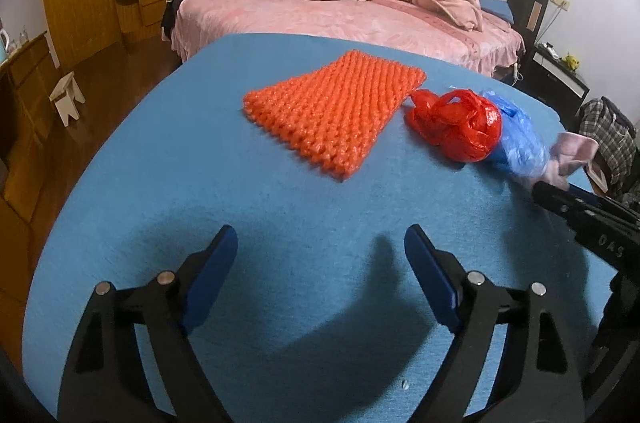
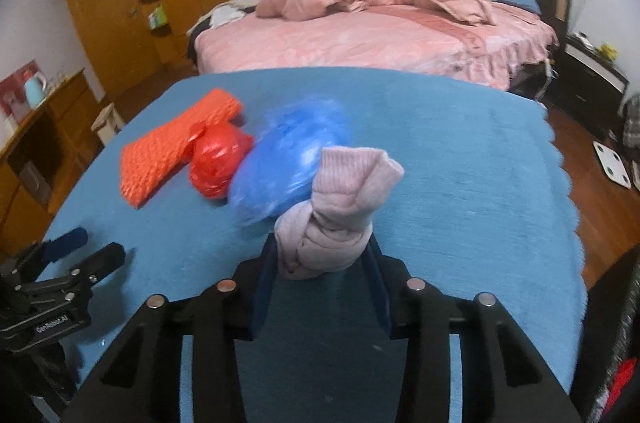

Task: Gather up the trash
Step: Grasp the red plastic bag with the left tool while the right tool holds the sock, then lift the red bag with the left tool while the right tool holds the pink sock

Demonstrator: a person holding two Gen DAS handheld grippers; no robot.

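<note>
Your right gripper (image 2: 326, 255) pinched the knotted pink sock (image 2: 336, 211) at the frame centre, probably to lift it away. Just above it, the blue bag (image 2: 284, 163) touched the red bag (image 2: 218, 163). Your left gripper (image 1: 320, 263) waited spread at the bottom, holding nothing.

Blue-clothed table (image 1: 200, 223); orange mesh pad (image 1: 334, 115), red bag (image 1: 456, 127) lie on it.
</note>
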